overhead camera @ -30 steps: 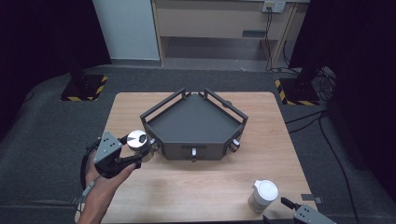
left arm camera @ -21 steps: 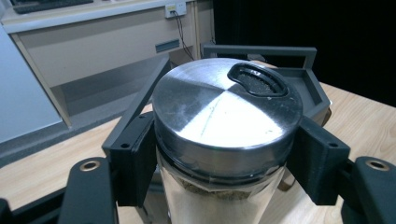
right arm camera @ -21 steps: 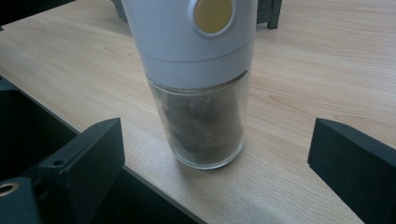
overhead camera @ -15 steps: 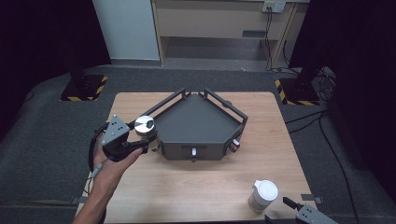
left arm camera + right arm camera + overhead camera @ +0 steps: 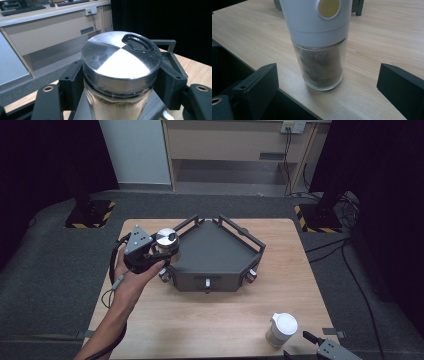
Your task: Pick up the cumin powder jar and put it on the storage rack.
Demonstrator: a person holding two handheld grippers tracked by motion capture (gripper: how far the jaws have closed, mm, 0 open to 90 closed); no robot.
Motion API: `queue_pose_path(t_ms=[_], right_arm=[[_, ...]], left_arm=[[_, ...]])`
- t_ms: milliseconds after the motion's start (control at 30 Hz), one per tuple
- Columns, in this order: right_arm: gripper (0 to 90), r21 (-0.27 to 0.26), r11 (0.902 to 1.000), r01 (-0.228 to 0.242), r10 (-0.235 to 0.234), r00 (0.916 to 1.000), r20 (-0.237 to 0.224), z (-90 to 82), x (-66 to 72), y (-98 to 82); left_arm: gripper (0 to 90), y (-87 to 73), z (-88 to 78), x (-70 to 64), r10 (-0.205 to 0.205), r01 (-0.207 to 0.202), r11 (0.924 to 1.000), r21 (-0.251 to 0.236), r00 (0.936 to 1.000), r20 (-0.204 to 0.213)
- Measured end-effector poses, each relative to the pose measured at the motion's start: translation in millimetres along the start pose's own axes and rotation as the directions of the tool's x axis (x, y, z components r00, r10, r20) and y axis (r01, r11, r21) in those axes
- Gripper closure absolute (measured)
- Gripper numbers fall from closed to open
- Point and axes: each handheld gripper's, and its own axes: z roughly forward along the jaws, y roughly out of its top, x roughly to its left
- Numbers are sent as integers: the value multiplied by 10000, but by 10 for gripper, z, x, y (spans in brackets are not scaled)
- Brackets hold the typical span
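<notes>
One glass spice jar (image 5: 120, 82), shiny steel lid, sandy contents

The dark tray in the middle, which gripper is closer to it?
Left. The left gripper, clamped on a metal-lidded shaker, is at the tray's left rim; the right gripper is at the table's near edge.

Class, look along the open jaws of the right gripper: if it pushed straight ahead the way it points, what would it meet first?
Most likely the white-capped jar. It stands upright on the table, just ahead of the right gripper and between the lines of its open jaws.
</notes>
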Motion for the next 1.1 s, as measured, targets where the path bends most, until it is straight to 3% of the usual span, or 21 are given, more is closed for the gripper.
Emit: queue_pose_path(t_ms=[400,1100], right_arm=[[41,37,10000,16,-16,10000,51,-4,0,1],[41,54,10000,70,-70,10000,64,-2,7,6]], left_arm=[[303,-8,312,46,92,-91,9998,188,9999,-74],[303,-129,533,27,73,-79,9984,554,9999,110]])
